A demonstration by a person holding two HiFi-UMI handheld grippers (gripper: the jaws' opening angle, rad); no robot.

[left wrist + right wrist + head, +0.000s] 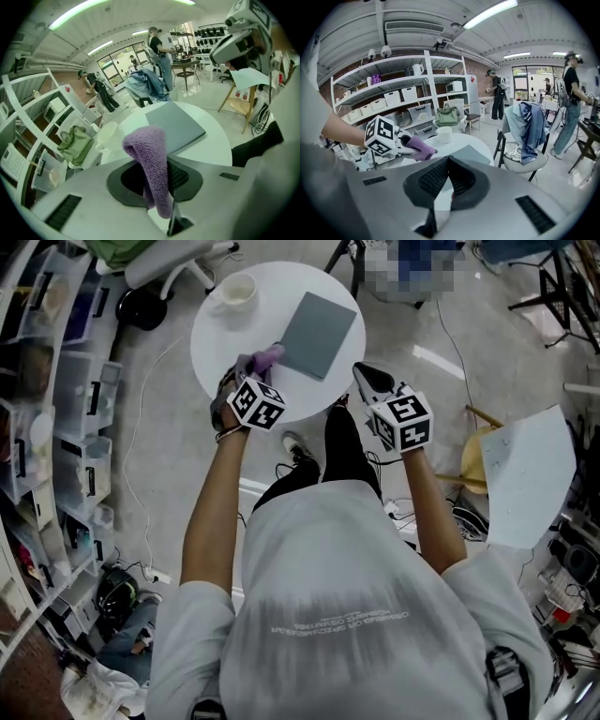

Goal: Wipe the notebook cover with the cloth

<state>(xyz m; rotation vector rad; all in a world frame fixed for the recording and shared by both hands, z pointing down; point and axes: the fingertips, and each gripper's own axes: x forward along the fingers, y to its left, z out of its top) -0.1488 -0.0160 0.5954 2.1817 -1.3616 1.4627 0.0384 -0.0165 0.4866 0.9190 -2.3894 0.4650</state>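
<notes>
A grey notebook [319, 334] lies flat on the round white table [220, 348], toward its right half. My left gripper [253, 367] hovers over the table's near edge, just left of the notebook's near corner, and is shut on a purple cloth [266, 356]. In the left gripper view the cloth [151, 157] stands up in a folded loop between the jaws, with the notebook [176, 124] beyond it. My right gripper [366, 378] hangs past the table's near right edge, shut and holding nothing. In the right gripper view its jaws [447, 161] meet at the tips.
A white cup [239, 292] stands at the table's far left. Shelves with storage bins [66, 427] line the left side. A chair draped with clothes [527, 136] stands beyond the table. A wooden stool with a large paper sheet [525, 474] is at the right. Cables cross the floor.
</notes>
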